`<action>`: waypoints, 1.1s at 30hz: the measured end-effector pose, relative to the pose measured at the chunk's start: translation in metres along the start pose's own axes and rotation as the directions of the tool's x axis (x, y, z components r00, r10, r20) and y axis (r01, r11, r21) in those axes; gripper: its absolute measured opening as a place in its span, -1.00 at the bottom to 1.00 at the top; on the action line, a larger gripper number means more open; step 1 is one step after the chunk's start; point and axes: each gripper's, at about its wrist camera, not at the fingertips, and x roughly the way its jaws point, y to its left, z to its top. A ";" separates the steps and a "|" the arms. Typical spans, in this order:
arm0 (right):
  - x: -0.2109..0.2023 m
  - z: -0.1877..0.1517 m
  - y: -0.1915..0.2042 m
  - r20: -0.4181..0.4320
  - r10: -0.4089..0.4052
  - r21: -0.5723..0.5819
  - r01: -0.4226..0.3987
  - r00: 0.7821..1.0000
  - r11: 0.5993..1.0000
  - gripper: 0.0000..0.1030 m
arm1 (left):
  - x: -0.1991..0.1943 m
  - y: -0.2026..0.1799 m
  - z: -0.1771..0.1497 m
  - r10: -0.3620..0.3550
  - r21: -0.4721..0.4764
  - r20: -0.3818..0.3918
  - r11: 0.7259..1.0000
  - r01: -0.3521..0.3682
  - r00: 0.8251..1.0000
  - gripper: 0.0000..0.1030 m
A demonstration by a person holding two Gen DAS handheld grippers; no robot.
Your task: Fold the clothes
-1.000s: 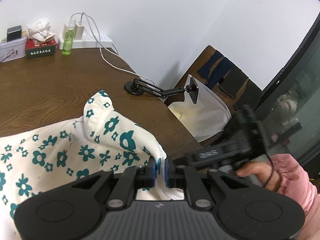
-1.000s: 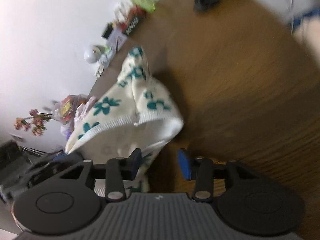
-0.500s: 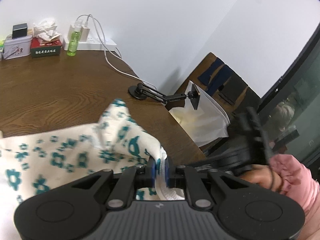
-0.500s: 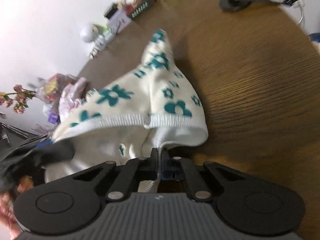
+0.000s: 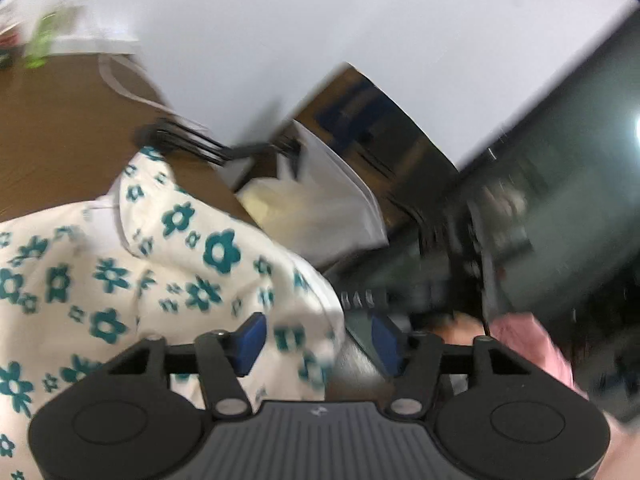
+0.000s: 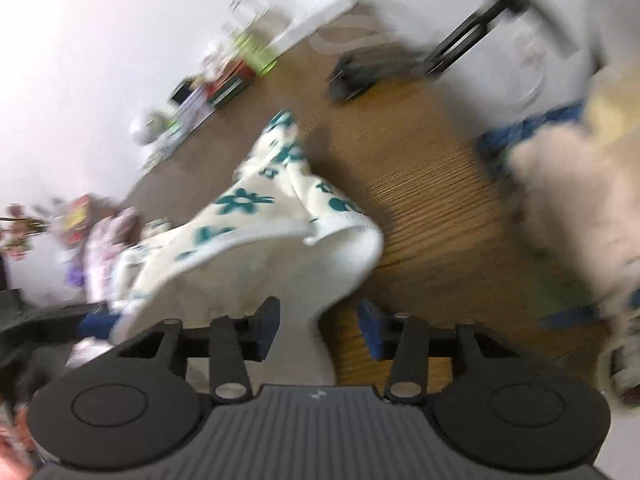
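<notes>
Now, scene: blurred views from two hand-held grippers over a brown wooden table [image 6: 432,184], against a white wall.
Garment: cream knitted top with teal flowers [image 5: 132,272], heaped on the table near its front edge; ribbed white hem turned up towards the right wrist camera [image 6: 256,240].
Left gripper [image 5: 318,340]: jaws apart and opening; blue pads either side of a fold of the flowered top, not pressing on it; cloth lying between and under the fingers.
Right gripper [image 6: 318,330]: jaws apart and opening; pale inner side of the top hanging between the blue pads and covering part of the left one; no grip visible.
Hand: in the left wrist view, a hand with a pink sleeve [image 5: 524,340] at lower right, around a black handle; too blurred to read more.
Far end of table: green bottle [image 6: 256,50], small boxes and tins [image 6: 216,88], smeared by motion, near the wall.
Cable: white cord [image 5: 124,84] looping across the wood from the wall.
Stand: black jointed arm with a round base [image 6: 360,70] beyond the top, reaching off to the right.
Beyond the table edge: white bag [image 5: 316,208] leaning beside a dark wooden chair [image 5: 384,128].
Right side, right wrist view: pale fluffy fabric [image 6: 576,200] with a patch of blue next to it; shape unclear.
Left side, right wrist view: jumble of coloured packets and dried flowers [image 6: 24,228] at the wall, out of focus.
</notes>
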 end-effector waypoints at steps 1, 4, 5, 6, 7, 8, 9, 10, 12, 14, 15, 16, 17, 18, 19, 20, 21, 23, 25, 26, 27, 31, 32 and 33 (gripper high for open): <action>-0.008 -0.003 -0.007 0.016 0.001 0.007 -0.001 1.000 1.000 -0.14 | -0.008 -0.002 -0.005 0.023 0.026 0.006 0.999 -0.023 1.000 0.13; -0.030 -0.019 -0.033 0.047 0.094 0.051 -0.096 0.994 0.994 -0.14 | -0.049 0.014 -0.020 0.096 0.019 0.052 0.995 -0.097 0.994 0.19; -0.034 -0.025 -0.039 0.057 0.139 0.061 -0.143 0.989 0.988 -0.14 | -0.066 0.023 -0.027 0.142 0.003 0.076 0.990 -0.143 0.987 0.23; -0.036 -0.031 -0.043 0.066 0.187 0.068 -0.192 0.980 0.979 -0.14 | -0.085 0.032 -0.033 0.194 -0.015 0.100 0.981 -0.194 0.976 0.28; -0.038 -0.036 -0.047 0.076 0.235 0.074 -0.240 0.969 0.968 -0.14 | -0.103 0.042 -0.040 0.255 -0.039 0.120 0.967 -0.252 0.959 0.32; -0.039 -0.041 -0.050 0.088 0.275 0.083 -0.282 0.957 0.956 -0.14 | -0.119 0.051 -0.047 0.319 -0.065 0.130 0.947 -0.313 0.939 0.32; -0.039 -0.045 -0.052 0.100 0.313 0.090 -0.321 0.945 0.943 -0.14 | -0.136 0.061 -0.057 0.392 -0.095 0.131 0.919 -0.382 0.911 0.32; -0.038 -0.050 -0.054 0.111 0.351 0.092 -0.361 0.930 0.928 -0.13 | -0.150 0.072 -0.067 0.456 -0.129 0.124 0.888 -0.441 0.881 0.32; -0.038 -0.056 -0.055 0.141 0.394 0.092 -0.408 0.908 0.908 -0.05 | -0.169 0.093 -0.085 0.532 -0.200 0.089 0.838 -0.508 0.842 0.32; -0.037 -0.060 -0.059 0.175 0.420 0.107 -0.441 0.890 0.891 0.07 | -0.182 0.113 -0.103 0.559 -0.266 0.049 0.806 -0.529 0.828 0.29; -0.036 -0.062 -0.061 0.189 0.429 0.115 -0.453 0.884 0.884 0.10 | -0.185 0.121 -0.110 0.554 -0.286 0.037 0.803 -0.522 0.832 0.29; -0.035 -0.064 -0.063 0.200 0.430 0.122 -0.458 0.880 0.881 0.10 | -0.186 0.124 -0.114 0.538 -0.293 0.034 0.811 -0.506 0.842 0.27; -0.035 -0.066 -0.065 0.210 0.428 0.128 -0.459 0.879 0.879 0.10 | -0.186 0.127 -0.117 0.519 -0.296 0.035 0.822 -0.487 0.854 0.27; -0.035 -0.068 -0.067 0.222 0.423 0.135 -0.457 0.879 0.879 0.13 | -0.181 0.126 -0.116 0.500 -0.284 0.033 0.835 -0.471 0.866 0.27; -0.036 -0.069 -0.068 0.230 0.420 0.139 -0.457 0.878 0.879 0.14 | -0.176 0.123 -0.113 0.480 -0.267 0.029 0.849 -0.456 0.877 0.27; -0.036 -0.070 -0.067 0.227 0.410 0.137 -0.446 0.883 0.884 0.14 | -0.170 0.121 -0.111 0.460 -0.249 0.025 0.863 -0.440 0.888 0.27; -0.036 -0.070 -0.065 0.219 0.394 0.133 -0.428 0.892 0.894 0.14 | -0.162 0.118 -0.108 0.456 -0.228 0.009 0.867 -0.442 0.890 0.26; -0.036 -0.072 -0.061 0.201 0.352 0.117 -0.379 0.914 0.918 0.14 | -0.144 0.111 -0.103 0.467 -0.189 -0.031 0.865 -0.464 0.884 0.17; -0.034 -0.074 -0.054 0.193 0.307 0.096 -0.330 0.932 0.939 0.12 | -0.130 0.109 -0.100 0.484 -0.164 -0.052 0.858 -0.486 0.873 0.07; -0.034 -0.075 -0.050 0.192 0.295 0.084 -0.315 0.936 0.945 0.12 | -0.126 0.107 -0.099 0.490 -0.153 -0.047 0.857 -0.491 0.870 0.01; -0.034 -0.077 -0.047 0.192 0.282 0.073 -0.300 0.940 0.951 0.13 | -0.123 0.108 -0.099 0.490 -0.148 -0.045 0.859 -0.491 0.871 -0.31; -0.027 -0.078 -0.028 0.151 0.224 -0.005 -0.226 0.963 0.974 -0.19 | -0.122 0.110 -0.104 0.460 -0.160 -0.018 0.875 -0.456 0.888 -0.99; -0.025 -0.078 -0.023 0.139 0.206 -0.026 -0.204 0.969 0.979 -0.42 | -0.128 0.107 -0.105 0.453 -0.164 0.009 0.880 -0.445 0.892 -0.99; -0.024 -0.076 -0.020 0.132 0.196 -0.044 -0.192 0.972 0.980 -0.92 | -0.135 0.104 -0.105 0.443 -0.172 0.039 0.886 -0.430 0.896 -0.99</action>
